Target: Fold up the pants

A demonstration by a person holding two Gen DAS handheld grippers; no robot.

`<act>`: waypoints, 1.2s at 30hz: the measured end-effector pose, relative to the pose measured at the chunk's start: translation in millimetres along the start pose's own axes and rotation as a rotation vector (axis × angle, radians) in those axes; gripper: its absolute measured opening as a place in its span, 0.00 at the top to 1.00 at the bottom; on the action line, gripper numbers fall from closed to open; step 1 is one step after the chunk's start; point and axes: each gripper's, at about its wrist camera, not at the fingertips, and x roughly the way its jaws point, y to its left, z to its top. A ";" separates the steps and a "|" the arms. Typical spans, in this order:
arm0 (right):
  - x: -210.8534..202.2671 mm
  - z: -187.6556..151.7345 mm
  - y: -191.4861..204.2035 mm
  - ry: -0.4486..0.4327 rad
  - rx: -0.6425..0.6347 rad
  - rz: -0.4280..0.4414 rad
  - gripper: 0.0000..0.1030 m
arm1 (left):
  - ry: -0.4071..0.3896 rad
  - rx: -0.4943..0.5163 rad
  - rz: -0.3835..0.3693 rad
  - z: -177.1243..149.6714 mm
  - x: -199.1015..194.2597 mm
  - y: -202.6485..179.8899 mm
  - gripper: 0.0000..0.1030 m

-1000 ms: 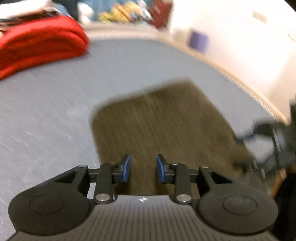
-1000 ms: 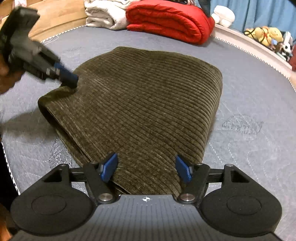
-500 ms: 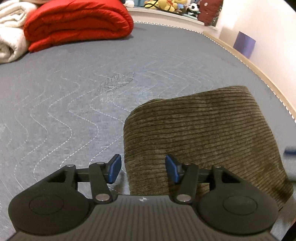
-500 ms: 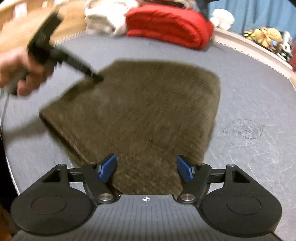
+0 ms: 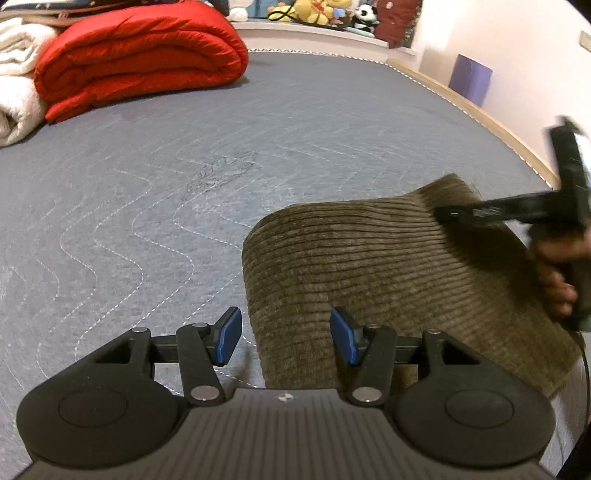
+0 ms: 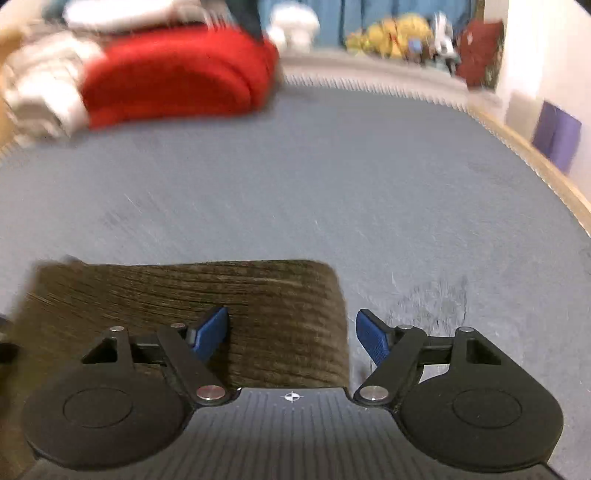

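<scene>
The olive-brown corduroy pants (image 5: 388,273) lie folded into a compact stack on the grey quilted mattress (image 5: 184,155). My left gripper (image 5: 284,336) is open and empty, its jaws astride the stack's near left corner. The right gripper (image 5: 443,213) shows in the left wrist view, blurred, over the stack's far right part, with a hand on its handle. In the right wrist view, my right gripper (image 6: 291,334) is open and empty above the stack's right corner, with the pants (image 6: 184,295) below and to the left.
A folded red duvet (image 5: 140,55) and a white blanket (image 5: 14,92) lie at the far left of the mattress. Stuffed toys (image 5: 314,11) sit on a ledge behind. A wooden bed edge (image 5: 498,125) and a purple box (image 5: 471,77) run along the right.
The right gripper swung from the stack's near side to its right end; its view now faces the red duvet. The left gripper opened wider and settled at the stack's left corner.
</scene>
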 end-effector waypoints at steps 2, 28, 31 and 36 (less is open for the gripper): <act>19.2 0.6 -0.8 0.029 0.042 -0.012 0.14 | -0.020 0.026 0.001 -0.2 -6.0 -1.8 0.43; -97.7 -135.7 -11.9 -0.006 -0.150 0.122 0.09 | -0.027 0.487 -0.087 -71.0 -30.0 -72.6 0.53; -98.8 -126.7 -26.5 -0.012 0.013 0.188 0.12 | -0.047 0.474 -0.090 -68.5 -40.3 -71.7 0.54; -100.0 -127.3 -22.7 0.000 -0.081 0.148 0.11 | 0.010 0.519 -0.134 -81.2 -36.1 -78.9 0.53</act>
